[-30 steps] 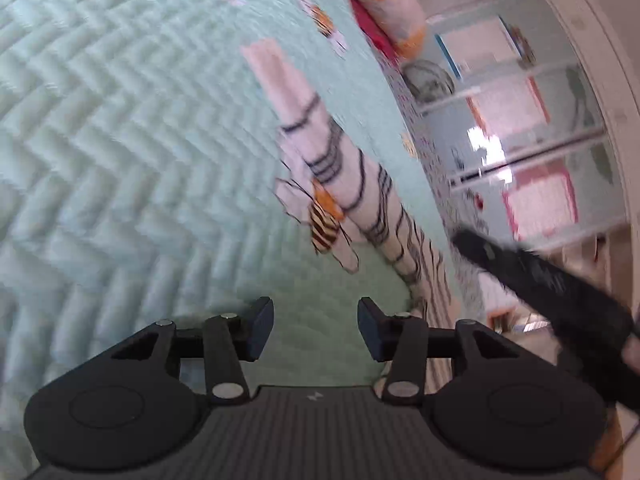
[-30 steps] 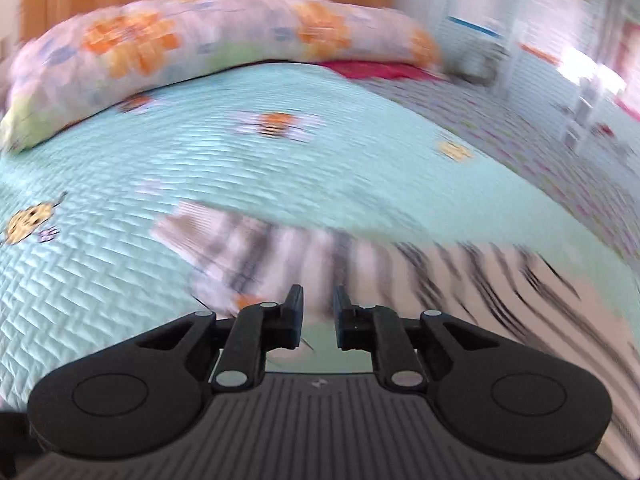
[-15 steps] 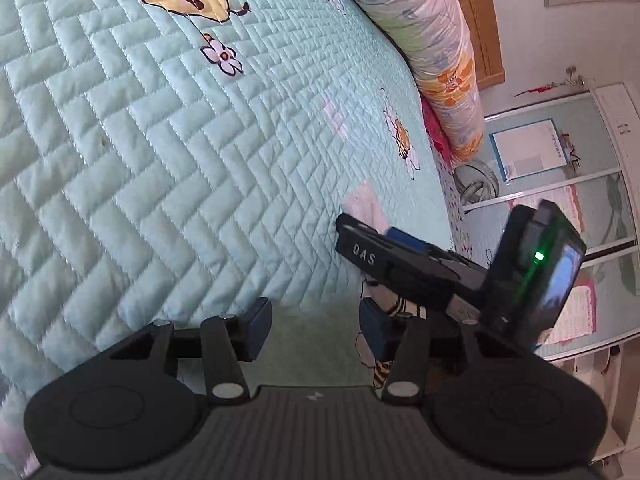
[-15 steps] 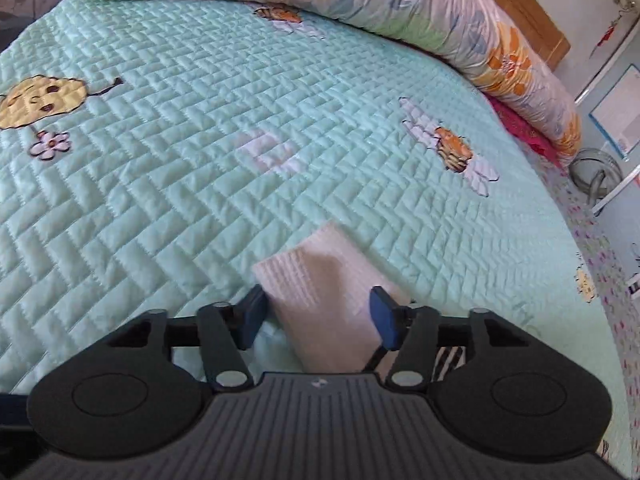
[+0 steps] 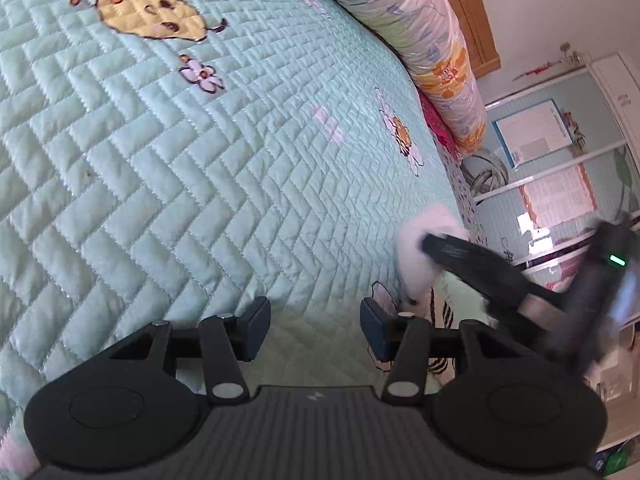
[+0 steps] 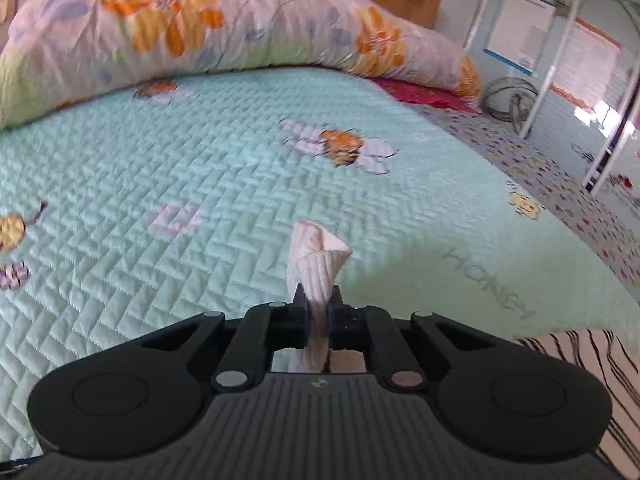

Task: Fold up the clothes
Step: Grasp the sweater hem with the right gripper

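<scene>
Right gripper (image 6: 318, 300) is closing, pinching the striped garment's white cuff (image 6: 316, 256) (for folding); left gripper (image 5: 314, 320) is opening, empty.

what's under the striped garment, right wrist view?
The mint quilt runs beneath the striped garment; whatever lies under its spread part is covered. The right tool pinches its white cuff.

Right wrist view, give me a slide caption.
Right hand-held gripper closing on a white ribbed cuff above the mint quilt.
</scene>
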Action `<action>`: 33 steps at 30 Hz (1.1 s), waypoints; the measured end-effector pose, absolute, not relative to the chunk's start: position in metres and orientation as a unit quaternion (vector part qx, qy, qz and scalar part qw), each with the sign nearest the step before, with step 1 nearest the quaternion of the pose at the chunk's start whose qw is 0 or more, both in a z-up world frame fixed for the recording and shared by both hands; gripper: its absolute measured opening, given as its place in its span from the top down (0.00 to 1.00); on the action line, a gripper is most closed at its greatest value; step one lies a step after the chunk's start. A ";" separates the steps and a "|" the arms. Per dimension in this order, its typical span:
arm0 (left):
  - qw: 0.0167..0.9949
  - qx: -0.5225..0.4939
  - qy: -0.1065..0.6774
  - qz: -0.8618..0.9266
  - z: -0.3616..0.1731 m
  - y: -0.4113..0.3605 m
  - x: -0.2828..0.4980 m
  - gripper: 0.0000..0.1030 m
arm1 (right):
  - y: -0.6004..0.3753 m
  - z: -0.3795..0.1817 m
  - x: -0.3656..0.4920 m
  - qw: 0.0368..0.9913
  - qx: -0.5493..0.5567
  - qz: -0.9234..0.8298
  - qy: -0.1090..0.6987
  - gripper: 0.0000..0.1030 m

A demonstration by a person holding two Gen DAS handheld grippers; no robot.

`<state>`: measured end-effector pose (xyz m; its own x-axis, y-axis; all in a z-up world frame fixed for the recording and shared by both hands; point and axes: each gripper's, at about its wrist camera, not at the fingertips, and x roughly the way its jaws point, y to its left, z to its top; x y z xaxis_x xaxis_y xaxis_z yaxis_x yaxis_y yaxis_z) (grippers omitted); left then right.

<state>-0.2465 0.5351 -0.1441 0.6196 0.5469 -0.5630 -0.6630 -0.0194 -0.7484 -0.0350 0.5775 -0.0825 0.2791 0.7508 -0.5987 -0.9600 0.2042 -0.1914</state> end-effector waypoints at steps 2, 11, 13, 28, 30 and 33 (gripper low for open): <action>0.717 -0.554 0.063 0.420 -0.140 0.532 -0.237 0.46 | 0.545 -0.053 -0.003 0.786 -0.199 0.548 0.204 0.93; 0.854 -0.431 0.171 0.236 -0.118 0.484 -0.152 0.45 | 0.342 0.006 0.136 0.874 0.106 0.393 0.266 0.93; 0.853 -0.428 0.224 0.199 -0.126 0.478 -0.137 0.45 | 0.318 -0.013 0.153 0.877 0.111 0.367 0.290 0.93; 0.821 -0.467 0.317 0.083 -0.156 0.479 -0.108 0.45 | 0.297 -0.123 0.178 0.865 0.074 0.300 0.396 0.85; 0.824 -0.462 0.318 0.081 -0.154 0.478 -0.105 0.45 | 0.291 -0.136 0.178 0.864 0.079 0.285 0.407 0.84; 0.834 -0.442 0.320 0.085 -0.150 0.472 -0.102 0.45 | 0.275 -0.144 0.177 0.851 0.133 0.287 0.418 0.81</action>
<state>-0.1022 0.4720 -0.1496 0.7805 -0.1405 -0.6091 -0.4253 0.5948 -0.6822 0.1774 0.2750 -0.1443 0.4851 0.5998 -0.6363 -0.3776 0.8000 0.4662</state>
